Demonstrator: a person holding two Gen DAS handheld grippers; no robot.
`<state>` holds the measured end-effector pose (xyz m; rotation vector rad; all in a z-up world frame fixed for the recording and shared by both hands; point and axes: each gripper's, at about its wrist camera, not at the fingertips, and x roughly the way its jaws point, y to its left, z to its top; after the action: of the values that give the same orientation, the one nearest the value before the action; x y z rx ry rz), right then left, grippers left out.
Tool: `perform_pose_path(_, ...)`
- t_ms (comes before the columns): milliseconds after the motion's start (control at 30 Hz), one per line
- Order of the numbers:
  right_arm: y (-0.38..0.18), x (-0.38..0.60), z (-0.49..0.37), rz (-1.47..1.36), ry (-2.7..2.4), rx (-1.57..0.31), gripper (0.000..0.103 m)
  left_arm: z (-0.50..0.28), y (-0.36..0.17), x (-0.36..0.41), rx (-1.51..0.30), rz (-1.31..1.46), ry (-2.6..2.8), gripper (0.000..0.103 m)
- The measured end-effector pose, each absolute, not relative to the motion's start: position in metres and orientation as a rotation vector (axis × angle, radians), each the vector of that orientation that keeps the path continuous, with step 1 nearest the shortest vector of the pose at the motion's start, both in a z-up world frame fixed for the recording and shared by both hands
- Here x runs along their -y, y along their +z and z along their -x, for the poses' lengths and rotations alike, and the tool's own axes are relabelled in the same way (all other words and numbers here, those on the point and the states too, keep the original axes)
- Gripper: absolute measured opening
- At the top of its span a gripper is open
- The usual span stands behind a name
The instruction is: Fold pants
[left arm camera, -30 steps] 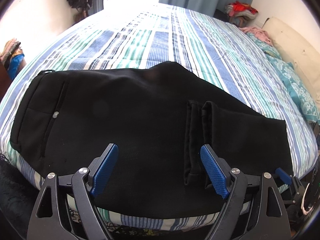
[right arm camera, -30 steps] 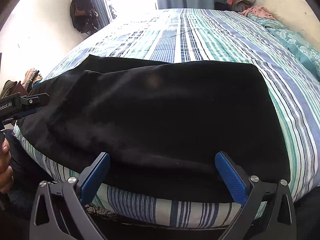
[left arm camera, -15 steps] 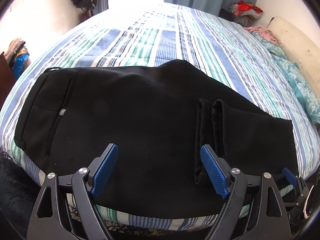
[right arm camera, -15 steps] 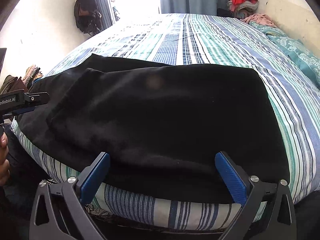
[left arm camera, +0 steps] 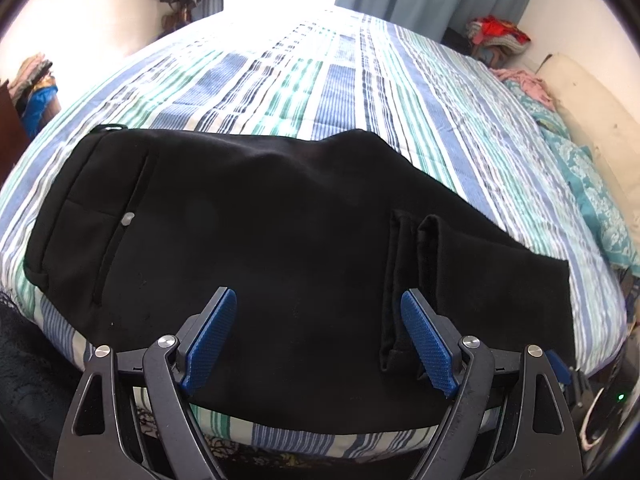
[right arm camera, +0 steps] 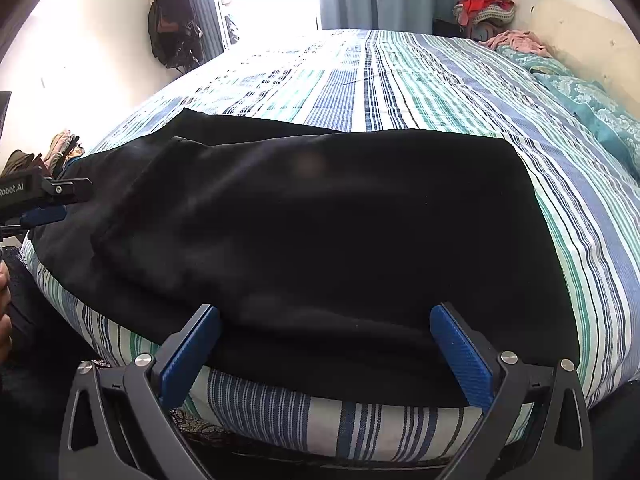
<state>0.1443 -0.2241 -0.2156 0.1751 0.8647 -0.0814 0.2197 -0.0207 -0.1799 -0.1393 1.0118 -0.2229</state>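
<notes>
- Left wrist view: the left hand-held gripper (left arm camera: 318,336) hangs with its blue fingers wide apart and nothing between them, just above the black pants (left arm camera: 280,248). The pants lie folded once across the near edge of the striped bed (left arm camera: 340,92). Ahead and left of the gripper is the waistband with a pocket button (left arm camera: 128,219); just ahead of its right finger sit the two leg cuffs (left arm camera: 412,272).
- Since a second ago almost nothing has changed: the view shifted slightly and the pants lie as before. That reads as a pause before the next fold.
- Right wrist view: the right hand-held gripper (right arm camera: 326,350) is also spread and empty, over the smooth folded end. Only here does the left gripper's body appear, far to its left; the cuffs and button are hidden.
</notes>
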Motion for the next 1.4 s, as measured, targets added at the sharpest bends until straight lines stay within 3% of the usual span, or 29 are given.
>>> perform_pose_path(300, -0.215, 0.226, -0.143, -0.182, -0.071, -0.864, 0.103, -0.273, -0.144, -0.097, -0.983, 0.266, -0.089, 0.086)
perform_pose_path(467, -0.215, 0.226, -0.144, -0.181, -0.067, -0.865, 0.103, -0.32, -0.161, -0.159, -1.142, 0.203, -0.086, 0.086)
perform_pose_path(667, -0.216, 0.225, -0.145, -0.183, -0.077, -0.866, 0.103, -0.344, -0.21, -0.153, -1.303, 0.117, -0.16, 0.088)
perform_pose_path(733, -0.215, 0.224, -0.146, -0.181, -0.078, -0.867, 0.103, -0.35, -0.229, -0.149, -1.345, 0.097, -0.151, 0.103)
perform_pose_path(967, -0.215, 0.222, -0.147, -0.173, -0.079, -0.868, 0.103, -0.352, -0.242, -0.152, -1.358, 0.185, -0.143, 0.102)
perform_pose_path(1000, -0.215, 0.222, -0.147, -0.172, -0.079, -0.869, 0.103, -0.351, -0.24, -0.15, -1.357, 0.193, -0.156, 0.091)
perform_pose_path(1033, -0.215, 0.221, -0.147, -0.171, -0.078, -0.869, 0.103, -0.349, -0.235, -0.147, -1.35, 0.22, -0.195, 0.065)
perform_pose_path(1067, -0.215, 0.221, -0.148, -0.169, -0.078, -0.87, 0.103, -0.347, -0.229, -0.145, -1.351, 0.231, -0.204, 0.058)
perform_pose_path(1133, -0.214, 0.22, -0.148, -0.166, -0.077, -0.873, 0.103, -0.341, -0.214, -0.14, -1.344, 0.208, -0.171, 0.028)
perform_pose_path(1233, -0.214, 0.219, -0.15, -0.159, -0.074, -0.885, 0.103, -0.333, -0.186, -0.136, -1.333, 0.237, -0.155, 0.019)
perform_pose_path(1400, -0.207, 0.224, -0.153, -0.187, -0.053, -0.918, 0.103, -0.314, -0.113, -0.102, -1.281, 0.342, -0.283, 0.017)
